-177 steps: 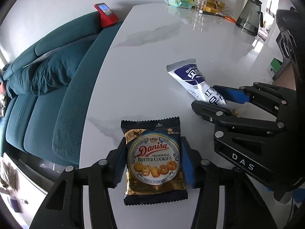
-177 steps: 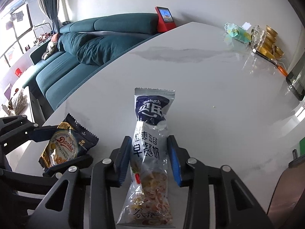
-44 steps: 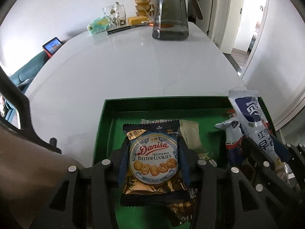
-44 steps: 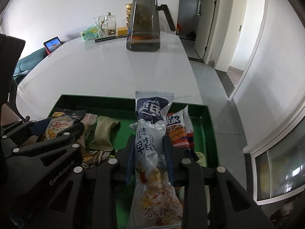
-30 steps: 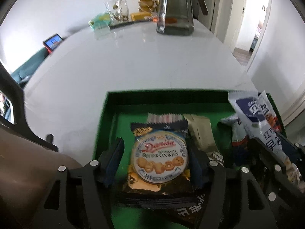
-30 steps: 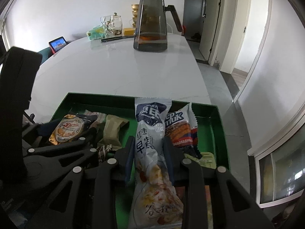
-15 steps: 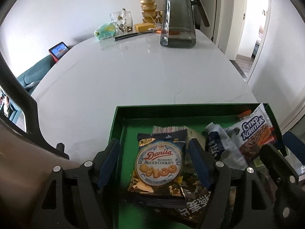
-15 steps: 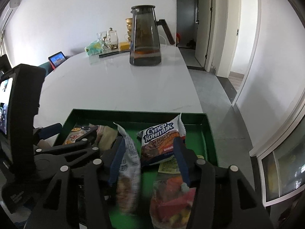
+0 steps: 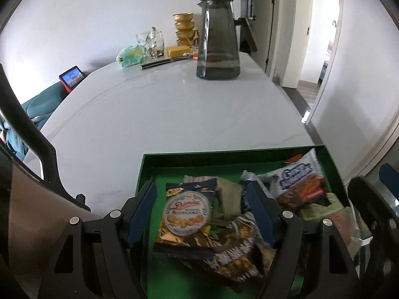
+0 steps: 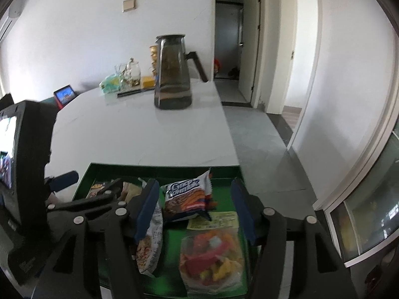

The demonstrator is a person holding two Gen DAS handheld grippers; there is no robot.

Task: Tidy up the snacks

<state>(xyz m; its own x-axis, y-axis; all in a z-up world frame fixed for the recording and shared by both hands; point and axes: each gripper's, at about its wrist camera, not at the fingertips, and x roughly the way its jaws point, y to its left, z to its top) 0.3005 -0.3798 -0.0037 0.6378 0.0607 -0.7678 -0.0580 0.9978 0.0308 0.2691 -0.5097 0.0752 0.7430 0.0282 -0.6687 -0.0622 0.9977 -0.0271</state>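
Tray: one green tray [image 9: 249, 155] sits at the near edge of the white table [image 9: 174, 114], with all the visible snacks lying inside it.
Left gripper: one, the left gripper [image 9: 201, 214], hangs over the tray's left part with its jaws spread and nothing pinched; the two blue pads [image 9: 141, 210] stand clear of the packet below.
Cookie packet: one dark packet of butter cookies [image 9: 185, 215] lies released in the tray between the left jaws, resting on other dark-and-gold wrappers.
Right gripper: one, the right gripper [image 10: 195, 208], is over the tray's right part, its jaws opening, holding nothing.
Cereal packet: one long white packet [image 10: 152, 239] lies in the tray just beside the right gripper's left pad; whether it touches the pad cannot be told.
Chocolate snack bag: one white, blue and orange bag [image 10: 188, 196] lies between the right jaws, near the tray's far wall.
Clear bag: one bag of red and yellow pieces [image 10: 212, 259] lies nearest the camera, with a yellow label at its top.
Pitcher: one dark glass pitcher [image 9: 218, 39] stands at the far end of the table.
Far clutter: a stack of gold bowls [image 9: 184, 28], glass jars [image 9: 150, 41] and one green bag [image 9: 129, 54].
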